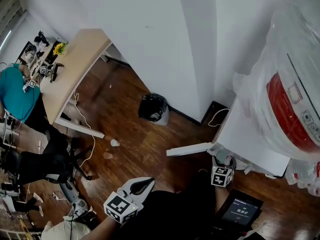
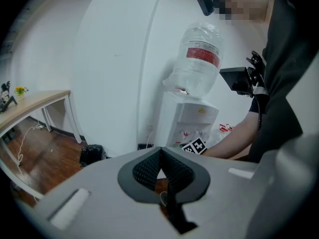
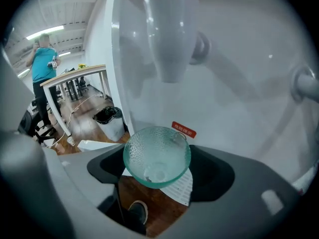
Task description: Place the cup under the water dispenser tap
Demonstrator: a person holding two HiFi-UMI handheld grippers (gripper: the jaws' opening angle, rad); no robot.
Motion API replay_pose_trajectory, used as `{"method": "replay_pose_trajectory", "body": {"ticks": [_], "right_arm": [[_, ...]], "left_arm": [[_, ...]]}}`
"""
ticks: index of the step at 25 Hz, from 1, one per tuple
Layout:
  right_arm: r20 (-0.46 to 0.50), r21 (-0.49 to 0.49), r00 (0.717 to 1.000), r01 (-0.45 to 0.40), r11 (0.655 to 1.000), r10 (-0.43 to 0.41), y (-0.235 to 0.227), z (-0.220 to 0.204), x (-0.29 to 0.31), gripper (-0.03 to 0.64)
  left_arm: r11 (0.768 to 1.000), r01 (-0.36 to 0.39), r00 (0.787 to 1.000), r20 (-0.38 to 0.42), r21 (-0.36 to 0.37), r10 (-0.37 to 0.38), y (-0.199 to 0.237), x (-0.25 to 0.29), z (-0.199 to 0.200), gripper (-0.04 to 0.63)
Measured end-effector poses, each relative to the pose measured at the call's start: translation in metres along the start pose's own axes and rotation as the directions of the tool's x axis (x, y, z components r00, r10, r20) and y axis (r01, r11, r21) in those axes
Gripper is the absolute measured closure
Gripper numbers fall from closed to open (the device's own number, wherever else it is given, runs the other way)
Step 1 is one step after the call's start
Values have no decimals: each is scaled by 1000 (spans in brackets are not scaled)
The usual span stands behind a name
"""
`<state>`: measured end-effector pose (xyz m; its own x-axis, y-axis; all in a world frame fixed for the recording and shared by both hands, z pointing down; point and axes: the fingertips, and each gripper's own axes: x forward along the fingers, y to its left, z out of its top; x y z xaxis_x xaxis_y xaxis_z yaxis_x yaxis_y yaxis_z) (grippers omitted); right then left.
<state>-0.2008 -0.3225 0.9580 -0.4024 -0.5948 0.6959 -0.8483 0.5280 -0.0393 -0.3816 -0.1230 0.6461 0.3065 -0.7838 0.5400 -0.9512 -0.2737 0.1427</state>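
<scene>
A clear green-tinted glass cup [image 3: 157,156] sits between the jaws of my right gripper [image 3: 158,159], which is shut on it. The cup hangs just below the dispenser's white tap with a red top [image 3: 169,39], above the white slotted drip tray [image 3: 180,187]. In the head view the right gripper [image 1: 223,163] is at the front of the white water dispenser [image 1: 250,139], under its plastic-wrapped bottle [image 1: 290,84]. My left gripper [image 1: 145,185] hangs lower left, away from the dispenser, its jaws closed tip to tip with nothing between them [image 2: 159,151].
A second tap [image 3: 304,83] sticks out to the right. A black bin [image 1: 153,107] stands by the wall, a white panel [image 1: 190,149] lies on the wood floor. A desk [image 1: 75,66], an office chair [image 1: 45,166] and a person in teal [image 1: 15,91] are at far left.
</scene>
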Motion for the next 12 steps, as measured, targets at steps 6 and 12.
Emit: {"method": "replay_pose_trajectory", "body": {"ticks": [6, 12], "right_arm": [[-19, 68, 998, 64, 996, -63, -2, 4, -7, 235], [-98, 117, 994, 61, 991, -50, -7, -4, -10, 148]], "left_arm": [[1000, 2, 1000, 10, 10, -2, -2, -12, 15, 595], [999, -50, 999, -13, -21, 49, 6, -26, 21, 595]]}}
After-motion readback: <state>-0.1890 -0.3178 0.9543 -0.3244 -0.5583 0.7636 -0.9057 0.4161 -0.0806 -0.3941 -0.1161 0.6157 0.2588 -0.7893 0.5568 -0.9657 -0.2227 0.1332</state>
